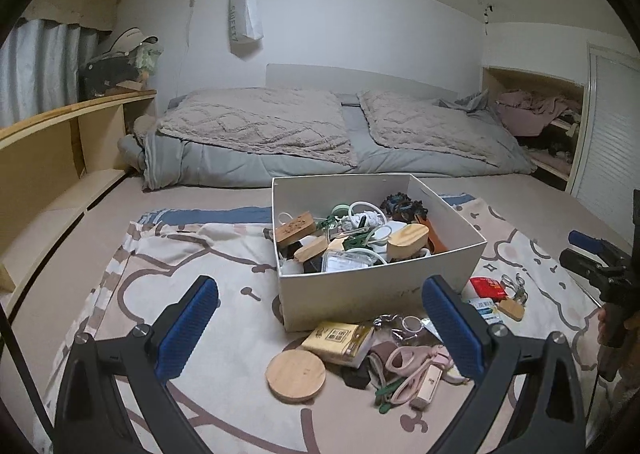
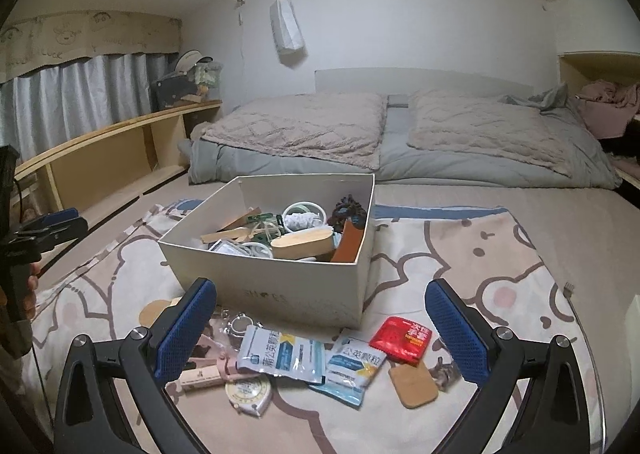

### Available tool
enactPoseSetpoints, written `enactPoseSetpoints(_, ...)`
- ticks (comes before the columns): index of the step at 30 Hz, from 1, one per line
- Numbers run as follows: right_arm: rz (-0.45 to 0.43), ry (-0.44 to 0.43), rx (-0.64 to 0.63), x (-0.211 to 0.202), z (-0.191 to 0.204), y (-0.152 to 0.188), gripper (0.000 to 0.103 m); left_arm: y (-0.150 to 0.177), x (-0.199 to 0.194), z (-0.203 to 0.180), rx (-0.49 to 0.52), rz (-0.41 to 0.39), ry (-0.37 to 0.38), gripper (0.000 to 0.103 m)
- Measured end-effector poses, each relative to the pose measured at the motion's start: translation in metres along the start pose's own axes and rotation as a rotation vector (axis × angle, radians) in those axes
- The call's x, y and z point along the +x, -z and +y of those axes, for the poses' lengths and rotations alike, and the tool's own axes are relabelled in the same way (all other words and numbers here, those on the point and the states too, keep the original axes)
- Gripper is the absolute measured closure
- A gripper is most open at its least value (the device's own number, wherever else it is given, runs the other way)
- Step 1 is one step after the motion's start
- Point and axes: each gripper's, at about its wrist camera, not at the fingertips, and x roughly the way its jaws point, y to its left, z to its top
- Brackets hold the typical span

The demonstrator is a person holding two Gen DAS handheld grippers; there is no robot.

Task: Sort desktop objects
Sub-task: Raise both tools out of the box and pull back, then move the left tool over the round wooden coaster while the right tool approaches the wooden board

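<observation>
My left tongs [image 1: 320, 328] are spread wide and empty, hanging over the patterned sheet [image 1: 224, 278]; my right tongs [image 2: 320, 328] are spread wide and empty too. Just past the left pair lie a round wooden lid [image 1: 295, 375], a yellow packet [image 1: 337, 338] and pink scissors [image 1: 404, 368]. Under the right pair I see two blue-and-white sachets [image 2: 280, 352] — the second [image 2: 352, 368] overlapping — plus a red packet [image 2: 401, 338] and a tape measure [image 2: 248, 394]. Beyond them stands the white box [image 1: 360, 286], already holding assorted odds and ends. Farther back, the bedding [image 1: 256, 130].
</observation>
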Motion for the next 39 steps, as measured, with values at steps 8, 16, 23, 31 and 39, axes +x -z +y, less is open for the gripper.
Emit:
enactPoseSetpoints(8,-0.058,0.023,-0.011,-0.010,-0.001,0.007,0.000,0.015,-0.003,0.015,-0.035,-0.033,-0.016,0.000)
enactPoseSetpoints(16,-0.071,0.062,-0.024,-0.015,-0.002,0.010,0.000,0.021,-0.004,0.017,-0.012,-0.044,-0.031,0.000)
enactPoseSetpoints(23,-0.007,0.054,-0.048,-0.001,0.001,0.026,0.000,0.031,0.003,0.023,-0.022,-0.016,-0.030,0.000)
enactPoseSetpoints(31,0.080,0.080,-0.029,0.014,-0.004,0.041,0.000,0.045,0.016,0.026,-0.028,0.030,-0.032,0.000)
enactPoseSetpoints(39,0.216,0.157,0.072,0.033,-0.028,0.070,0.000,0.063,0.037,0.026,-0.024,0.120,-0.040,0.000)
